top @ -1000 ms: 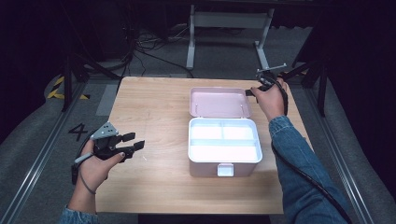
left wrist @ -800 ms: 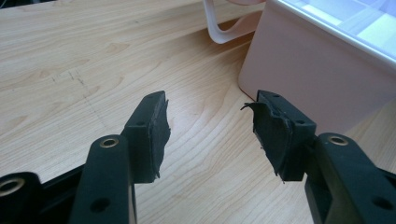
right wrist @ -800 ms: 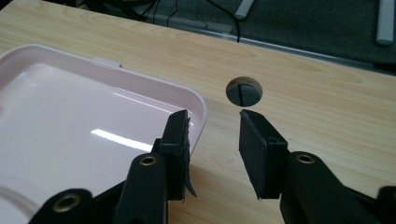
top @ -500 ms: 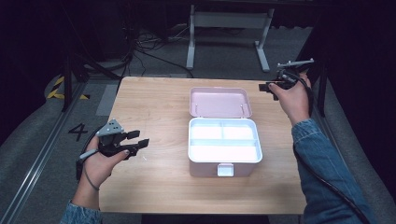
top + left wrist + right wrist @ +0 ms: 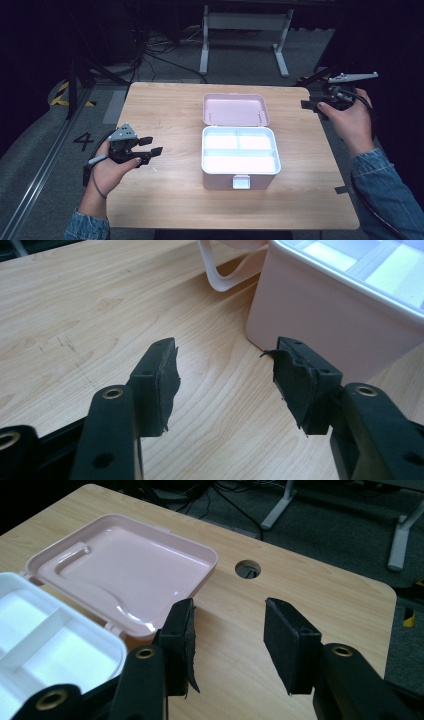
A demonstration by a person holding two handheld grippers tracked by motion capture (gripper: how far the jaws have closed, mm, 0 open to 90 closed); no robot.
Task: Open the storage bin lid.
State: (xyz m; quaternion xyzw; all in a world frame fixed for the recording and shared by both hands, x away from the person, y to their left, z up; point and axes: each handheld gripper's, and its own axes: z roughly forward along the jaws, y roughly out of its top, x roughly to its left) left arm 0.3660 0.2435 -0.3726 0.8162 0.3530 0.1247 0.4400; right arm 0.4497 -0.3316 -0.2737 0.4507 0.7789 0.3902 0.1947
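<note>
Glossy pink plastic box (image 5: pixel 239 167) opened, lid (image 5: pixel 235 109) laid flat, on wood-grain tabletop (image 5: pixel 165 115); left gripper (image 5: pixel 151 146) jaws held wide, empty; right gripper (image 5: pixel 311 105) jaws lately widened, empty

left of the pink box (image 5: pixel 239 157), the left gripper (image 5: pixel 150 146) is black with a grey three-cornered plate and a trailing cable. right of the box, the right gripper (image 5: pixel 312 106) looks alike. both sleeves are blue denim; brass-ringed screw holes mark the black, worn pads (image 5: pixel 162 382).

Overhead light hits the table (image 5: pixel 165 115) hard — my high view blows out the white tray (image 5: pixel 239 155) of the box, surroundings near black. Gripper views are even, soft shadows, jaw bases slightly blurred — lid (image 5: pixel 125 570) shows mild glare.
</note>
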